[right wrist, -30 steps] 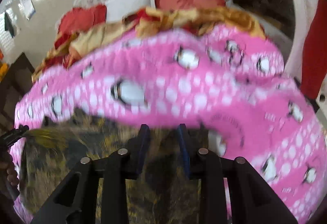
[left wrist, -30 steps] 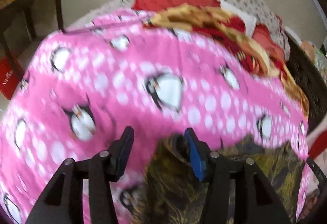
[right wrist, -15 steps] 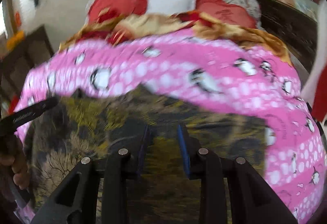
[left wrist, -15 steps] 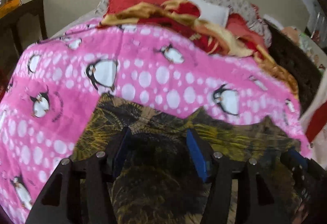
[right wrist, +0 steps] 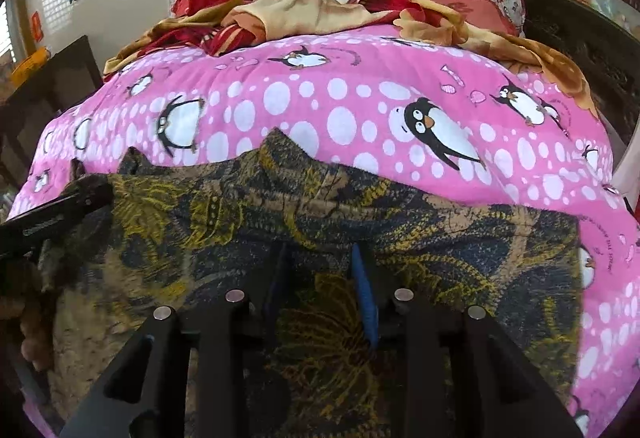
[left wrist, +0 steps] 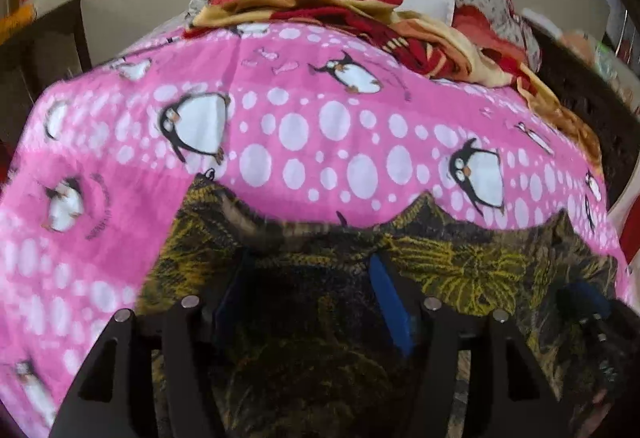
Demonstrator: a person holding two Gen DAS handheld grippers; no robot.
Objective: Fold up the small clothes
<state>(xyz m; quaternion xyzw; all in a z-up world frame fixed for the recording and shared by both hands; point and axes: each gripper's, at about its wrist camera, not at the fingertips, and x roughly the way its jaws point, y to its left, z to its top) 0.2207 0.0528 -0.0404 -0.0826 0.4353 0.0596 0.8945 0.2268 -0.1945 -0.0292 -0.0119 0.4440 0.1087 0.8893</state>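
**Shirt going down on the bed, grip coming loose**

I am laying the dark yellow-patterned shirt (right wrist: 320, 222) flat on the pink penguin blanket (right wrist: 360, 110). My left gripper (left wrist: 308, 282) has just been opening, its jaws standing apart over the cloth. My right gripper (right wrist: 320, 266) is also standing apart, grasping nothing. The collar is bunching; a fingertip could snag it and spoil the fold.

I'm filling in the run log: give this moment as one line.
garment: dark yellow-patterned, flat on pink penguin bedspread | left gripper: open, jaws just widened, over garment | right gripper: open, over garment | fold: not begun
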